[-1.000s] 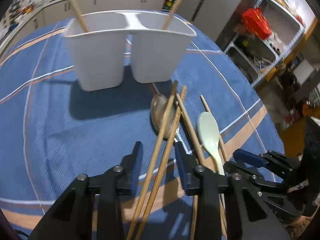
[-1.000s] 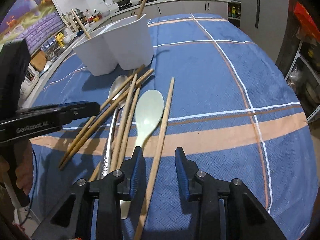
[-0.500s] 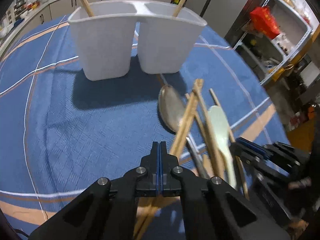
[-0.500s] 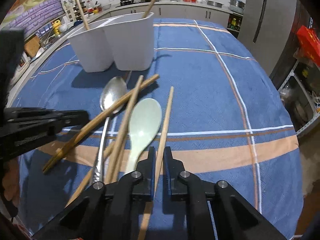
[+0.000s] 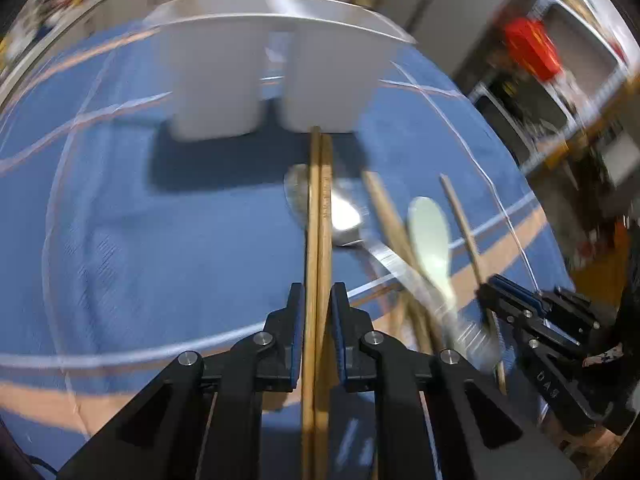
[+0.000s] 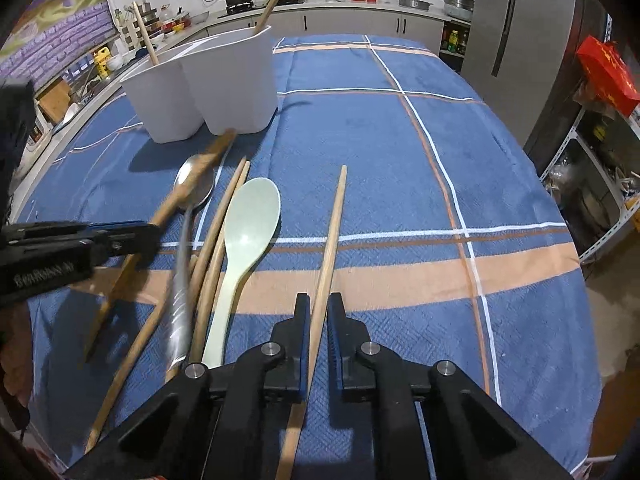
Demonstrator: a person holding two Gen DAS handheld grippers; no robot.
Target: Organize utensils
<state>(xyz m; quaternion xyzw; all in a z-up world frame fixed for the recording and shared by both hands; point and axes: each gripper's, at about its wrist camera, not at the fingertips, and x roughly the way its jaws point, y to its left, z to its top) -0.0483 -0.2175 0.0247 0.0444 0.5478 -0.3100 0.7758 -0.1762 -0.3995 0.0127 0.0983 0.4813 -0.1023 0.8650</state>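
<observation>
2 pale wooden chopsticks (image 5: 319, 216) pinched in left gripper (image 5: 317, 312) jaws, 1 chopstick (image 6: 330, 248) in right gripper (image 6: 319, 320) jaws

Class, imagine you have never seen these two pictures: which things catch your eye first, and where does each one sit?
The left tongs grip a pair of chopsticks pointing at the white two-part holder at the far end of the blue checked cloth. The right tongs are shut on a single chopstick. Between them lie a pale green spoon, a metal spoon and more chopsticks.
</observation>
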